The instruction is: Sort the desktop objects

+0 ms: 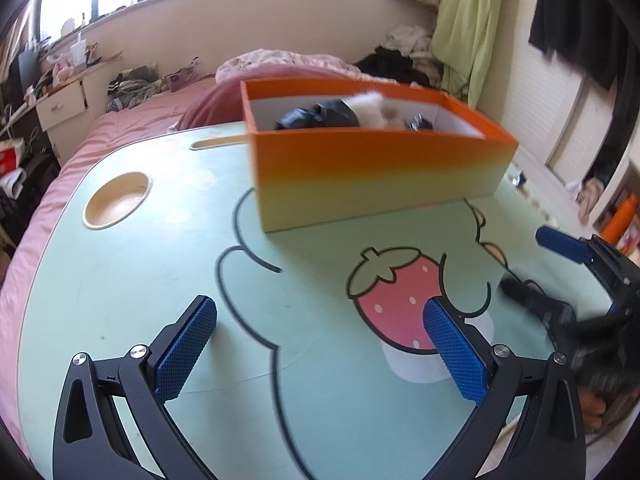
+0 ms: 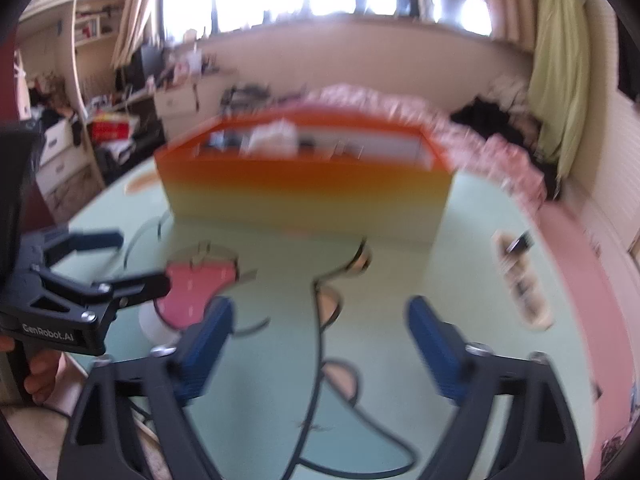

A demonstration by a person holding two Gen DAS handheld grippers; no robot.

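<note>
Table: a mint-green lap table (image 1: 140, 280) printed with a strawberry (image 1: 394, 300) and cartoon outlines; it sits on a bed with a pink cover (image 1: 132, 116); a round cup recess (image 1: 116, 200) is sunk near its far left corner
Box: an orange-to-yellow box (image 1: 376, 168) stands open-topped toward the far side of the table; seen blurred from the right wrist view (image 2: 304, 196)
Box contents: a dark object (image 1: 316, 116) and a pale fluffy object (image 1: 376, 106) lie inside; what they are cannot be told
Loose item: a small dark thing (image 2: 520, 244) lies on the table right of the box, beside a patterned strip; too blurred to name
Left gripper: left gripper (image 1: 316, 344) hovers over the bare table near the strawberry; its blue pads spread wide with nothing between them
Right gripper: right gripper (image 2: 320, 344) points at the table in front of the box; fingers apart and empty; picture smeared
Hand: a hand (image 2: 44, 368) holds the left gripper's handle at the left edge of the right wrist view
</note>
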